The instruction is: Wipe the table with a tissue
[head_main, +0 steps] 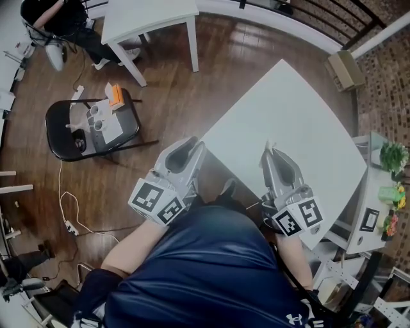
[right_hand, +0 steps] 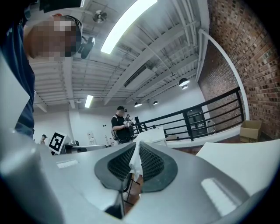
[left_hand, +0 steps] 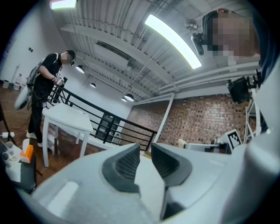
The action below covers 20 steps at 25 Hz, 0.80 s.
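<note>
The white table (head_main: 288,128) stands in front of me, turned at an angle. Both grippers are held close to my body at its near corner and tilted upward, so the gripper views show ceiling. My right gripper (head_main: 269,154) (right_hand: 135,164) is shut on a thin strip of white tissue (right_hand: 136,162), which sticks up a little between the dark ribbed pads (right_hand: 153,164); the tissue (head_main: 268,148) is above the table's near edge. My left gripper (head_main: 191,146) (left_hand: 145,156) hangs over the floor beside the table's left corner, jaws slightly apart, with nothing between them.
A black folding chair (head_main: 61,128) with small items on it stands at the left. A second white table (head_main: 150,19) and a person (head_main: 57,19) are at the back left. A cardboard box (head_main: 346,69) and a shelf with plants (head_main: 392,157) flank the right side. A cable (head_main: 64,205) lies on the wood floor.
</note>
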Each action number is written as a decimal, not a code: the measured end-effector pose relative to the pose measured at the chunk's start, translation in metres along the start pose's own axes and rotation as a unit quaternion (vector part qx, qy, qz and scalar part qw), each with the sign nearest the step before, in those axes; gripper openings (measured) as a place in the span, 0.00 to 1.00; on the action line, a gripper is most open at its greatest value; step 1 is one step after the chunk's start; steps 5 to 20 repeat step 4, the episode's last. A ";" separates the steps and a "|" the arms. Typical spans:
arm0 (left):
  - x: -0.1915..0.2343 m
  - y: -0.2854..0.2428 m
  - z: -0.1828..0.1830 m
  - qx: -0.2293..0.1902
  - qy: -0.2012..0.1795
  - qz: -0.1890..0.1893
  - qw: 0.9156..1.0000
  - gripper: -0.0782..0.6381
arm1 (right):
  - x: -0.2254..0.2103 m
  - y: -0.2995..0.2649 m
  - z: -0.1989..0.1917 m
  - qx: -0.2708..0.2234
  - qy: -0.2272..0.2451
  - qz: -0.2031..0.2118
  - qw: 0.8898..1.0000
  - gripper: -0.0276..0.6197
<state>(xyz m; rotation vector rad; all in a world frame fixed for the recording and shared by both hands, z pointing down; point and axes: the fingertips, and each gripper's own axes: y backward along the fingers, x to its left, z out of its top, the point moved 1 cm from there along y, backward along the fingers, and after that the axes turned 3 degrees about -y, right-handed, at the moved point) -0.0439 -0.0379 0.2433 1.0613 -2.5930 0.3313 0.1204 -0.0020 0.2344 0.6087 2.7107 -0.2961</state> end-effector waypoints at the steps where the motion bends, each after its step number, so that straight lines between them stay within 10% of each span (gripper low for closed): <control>1: 0.000 0.000 0.000 0.000 -0.001 0.000 1.000 0.22 | 0.000 0.000 0.000 0.000 0.000 0.001 1.000 0.09; 20: -0.001 0.000 0.001 -0.002 -0.001 0.002 1.000 0.22 | -0.001 0.000 0.000 0.001 0.000 0.002 1.000 0.09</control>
